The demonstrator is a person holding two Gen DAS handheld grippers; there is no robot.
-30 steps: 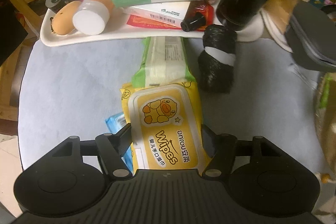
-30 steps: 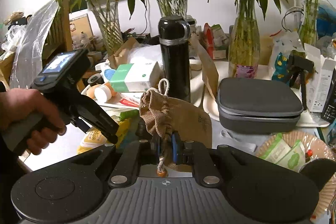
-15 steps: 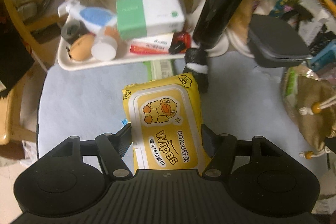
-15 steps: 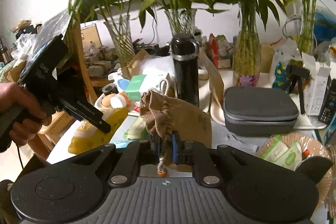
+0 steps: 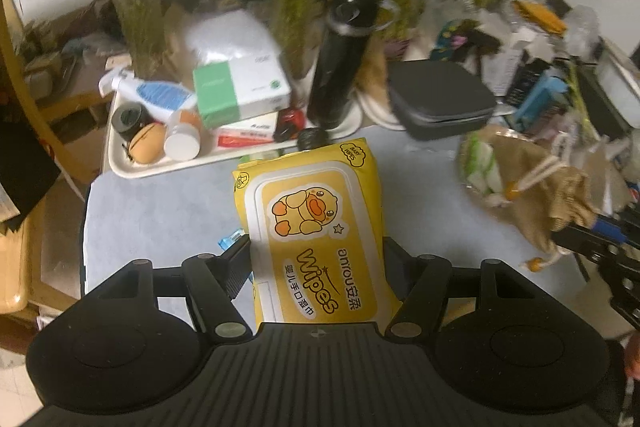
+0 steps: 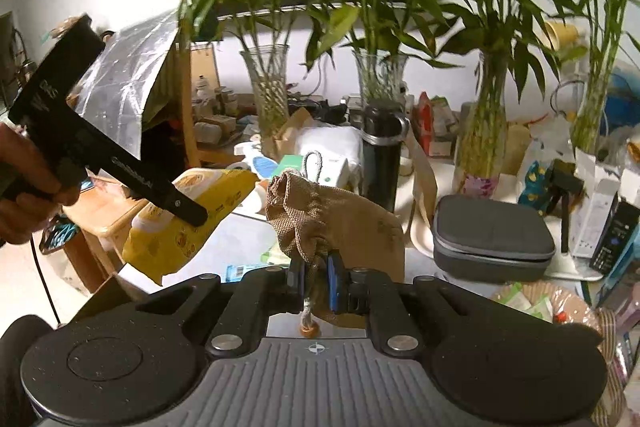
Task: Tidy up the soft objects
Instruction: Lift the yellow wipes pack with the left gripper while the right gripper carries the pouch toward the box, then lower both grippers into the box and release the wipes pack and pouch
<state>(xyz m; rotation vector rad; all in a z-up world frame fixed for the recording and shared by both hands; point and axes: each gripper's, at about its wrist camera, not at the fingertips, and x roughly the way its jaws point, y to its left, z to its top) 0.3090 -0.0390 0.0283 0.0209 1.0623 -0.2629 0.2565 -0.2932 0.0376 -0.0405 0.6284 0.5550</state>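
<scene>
My left gripper (image 5: 316,259) is shut on a yellow pack of wet wipes (image 5: 312,223) with a duck on its lid and holds it high above the blue-grey table (image 5: 160,211). The pack also shows in the right wrist view (image 6: 188,215), tilted in the air. My right gripper (image 6: 316,279) is shut on the drawstring neck of a brown burlap pouch (image 6: 332,223), which hangs at the right in the left wrist view (image 5: 548,199). A green wipes pack (image 6: 276,255) and a small blue packet (image 5: 230,239) lie on the table below.
A white tray (image 5: 132,167) at the back left holds a green-and-white tissue box (image 5: 240,95), jars and a spray bottle. A black flask (image 5: 340,63), a grey zip case (image 5: 440,99), a woven basket (image 6: 568,303) and vases of bamboo (image 6: 484,131) stand behind.
My left gripper has lifted the yellow wipes pack well up off the table and tilted back. The right gripper has risen too, still holding the pouch.
</scene>
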